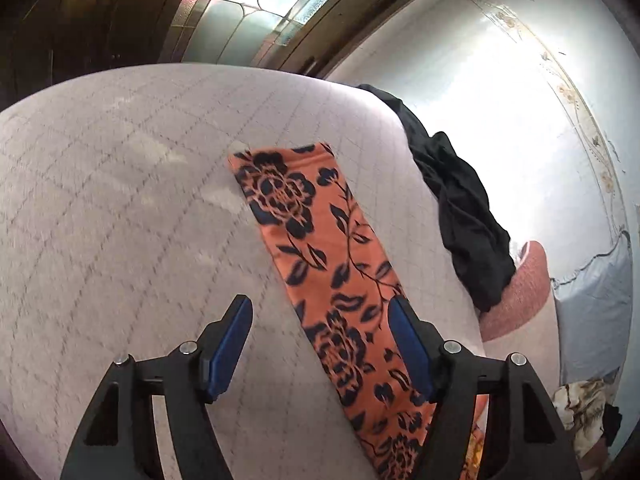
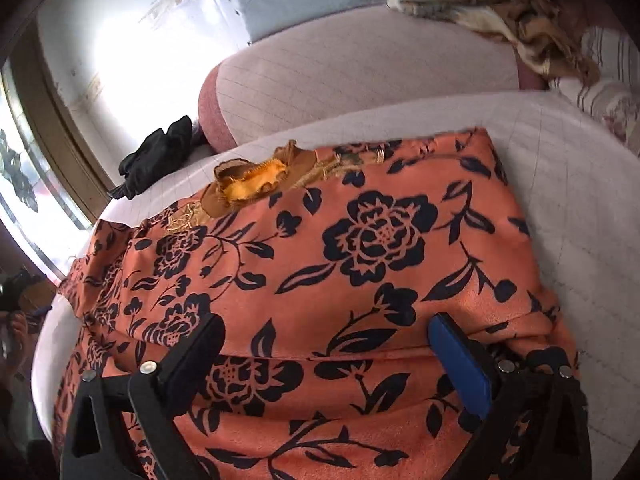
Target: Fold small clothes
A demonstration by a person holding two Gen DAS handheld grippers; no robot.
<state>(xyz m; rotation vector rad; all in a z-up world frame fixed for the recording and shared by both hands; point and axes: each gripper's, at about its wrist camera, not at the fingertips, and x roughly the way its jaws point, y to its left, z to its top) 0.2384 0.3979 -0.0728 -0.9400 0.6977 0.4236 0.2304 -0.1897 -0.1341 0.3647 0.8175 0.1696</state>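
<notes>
The left tool (image 1: 320, 344) hangs with its fingers spread apart, gripping nothing, above a long sleeve of the orange floral garment (image 1: 320, 264). The right tool (image 2: 326, 354) is likewise spread wide over the garment's broad body. The garment lies flat on the pale gridded bed (image 1: 120, 200). Beyond the garment, a black cloth (image 1: 460, 208) droops over the bed's edge.

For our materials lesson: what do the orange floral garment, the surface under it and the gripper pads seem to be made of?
Orange floral garment: soft woven or knit cloth, faint sheen, creasing at folds.
Bed cover: matte quilted fabric, with stitched grid lines.
Left gripper pads: smooth blue, probably rubber or plastic, on black rigid plastic arms.
</notes>
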